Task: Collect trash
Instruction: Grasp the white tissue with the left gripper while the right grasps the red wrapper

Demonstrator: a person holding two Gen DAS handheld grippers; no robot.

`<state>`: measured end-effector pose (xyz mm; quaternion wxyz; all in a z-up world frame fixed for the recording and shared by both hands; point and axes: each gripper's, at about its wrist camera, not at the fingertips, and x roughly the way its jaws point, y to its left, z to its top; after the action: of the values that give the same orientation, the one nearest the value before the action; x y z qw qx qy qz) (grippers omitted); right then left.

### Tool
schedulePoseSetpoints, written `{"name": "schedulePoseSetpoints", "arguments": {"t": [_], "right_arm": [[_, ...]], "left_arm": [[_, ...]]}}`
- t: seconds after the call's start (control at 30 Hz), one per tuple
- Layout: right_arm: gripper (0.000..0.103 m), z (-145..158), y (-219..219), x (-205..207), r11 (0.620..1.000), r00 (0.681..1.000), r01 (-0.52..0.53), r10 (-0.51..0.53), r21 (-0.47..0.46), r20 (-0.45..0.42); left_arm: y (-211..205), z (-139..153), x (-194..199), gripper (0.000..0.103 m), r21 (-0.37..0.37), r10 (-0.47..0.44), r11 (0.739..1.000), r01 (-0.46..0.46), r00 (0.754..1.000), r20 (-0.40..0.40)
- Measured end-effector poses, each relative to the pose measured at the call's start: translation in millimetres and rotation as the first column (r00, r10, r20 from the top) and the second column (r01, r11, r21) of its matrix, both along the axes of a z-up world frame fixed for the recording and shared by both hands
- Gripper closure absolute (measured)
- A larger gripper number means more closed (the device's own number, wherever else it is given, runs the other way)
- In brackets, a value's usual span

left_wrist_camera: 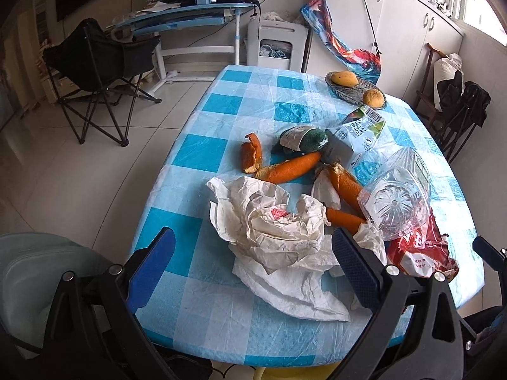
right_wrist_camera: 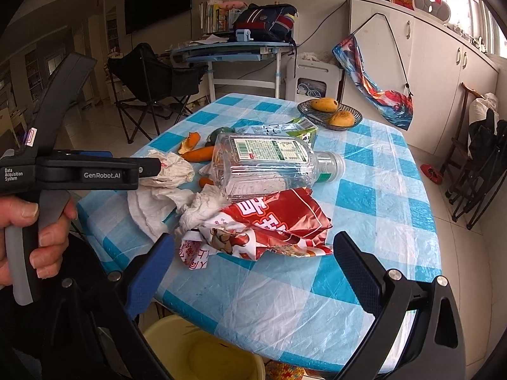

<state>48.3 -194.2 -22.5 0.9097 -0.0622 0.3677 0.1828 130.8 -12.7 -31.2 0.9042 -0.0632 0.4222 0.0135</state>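
Zero items binned; all trash lying on table [left_wrist_camera: 202, 310]. Left gripper [left_wrist_camera: 253, 262] spread, hovering over tissue [left_wrist_camera: 279, 234]. Right gripper [right_wrist_camera: 253, 269] spread, facing red wrapper [right_wrist_camera: 272, 221]; bottle [right_wrist_camera: 269, 164] at 12 o'clock behind it. Peels [left_wrist_camera: 288, 166], carton [left_wrist_camera: 358, 133] waiting. Yellow bin [right_wrist_camera: 202, 348] sitting at 6 o'clock below table edge.

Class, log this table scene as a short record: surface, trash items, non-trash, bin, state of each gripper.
surface: table with blue-checked cover
trash: crumpled paper, orange peels, clear plastic bottle, red snack wrapper, drink carton
non-trash: dish of mangoes
bin: yellow bucket under the table edge
left gripper: open, empty
right gripper: open, empty
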Motion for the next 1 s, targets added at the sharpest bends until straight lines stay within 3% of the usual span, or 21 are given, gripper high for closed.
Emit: {"name": "schedulePoseSetpoints", "arguments": {"t": [0.07, 0.17, 0.23, 0.3, 0.37, 0.4, 0.53, 0.57, 0.7, 1.0], "right_arm": [[0.011, -2, 0, 3, 1.000, 1.000, -0.002, 0.002, -0.007, 0.002], [0.026, -6, 1, 7, 1.000, 1.000, -0.012, 0.012, -0.001, 0.001], [0.034, -8, 2, 8, 1.000, 1.000, -0.022, 0.022, 0.002, -0.005], [0.061, -11, 3, 9, 0.999, 0.999, -0.036, 0.036, 0.024, -0.011], [0.076, -12, 3, 11, 0.998, 0.999, -0.045, 0.046, 0.039, -0.020], [0.079, -11, 2, 11, 0.998, 0.999, -0.047, 0.049, 0.048, -0.023], [0.084, -3, -6, 9, 0.995, 1.000, -0.026, 0.025, 0.093, 0.008], [0.085, -1, -9, 8, 0.994, 1.000, -0.018, 0.016, 0.106, 0.016], [0.086, 7, -16, 5, 0.991, 0.999, 0.001, -0.007, 0.133, 0.043], [0.086, 16, -16, 0, 0.992, 0.998, -0.009, 0.001, 0.126, 0.070]], "left_arm": [[-1, -5, 6, 0.007, 0.015, -0.011, 1.000, 0.011, 1.000, -0.003], [-4, -11, 11, 0.013, 0.035, -0.026, 0.999, 0.026, 1.000, -0.008], [-5, -14, 15, 0.029, 0.025, -0.051, 0.998, 0.052, 0.999, -0.012], [-6, -18, 17, 0.054, -0.007, -0.077, 0.997, 0.077, 0.997, -0.021], [-5, -17, 16, 0.066, -0.050, -0.099, 0.994, 0.098, 0.995, -0.011], [-5, -16, 16, 0.083, -0.048, -0.094, 0.994, 0.094, 0.996, -0.004], [11, -16, 13, 0.094, -0.150, -0.065, 0.987, 0.065, 0.998, 0.003], [16, -15, 12, 0.102, -0.181, -0.056, 0.982, 0.056, 0.998, 0.006], [32, -10, 5, 0.102, -0.264, -0.032, 0.964, 0.040, 0.999, 0.035], [46, 7, -12, 0.102, -0.303, -0.002, 0.952, 0.035, 0.994, 0.109]]}}
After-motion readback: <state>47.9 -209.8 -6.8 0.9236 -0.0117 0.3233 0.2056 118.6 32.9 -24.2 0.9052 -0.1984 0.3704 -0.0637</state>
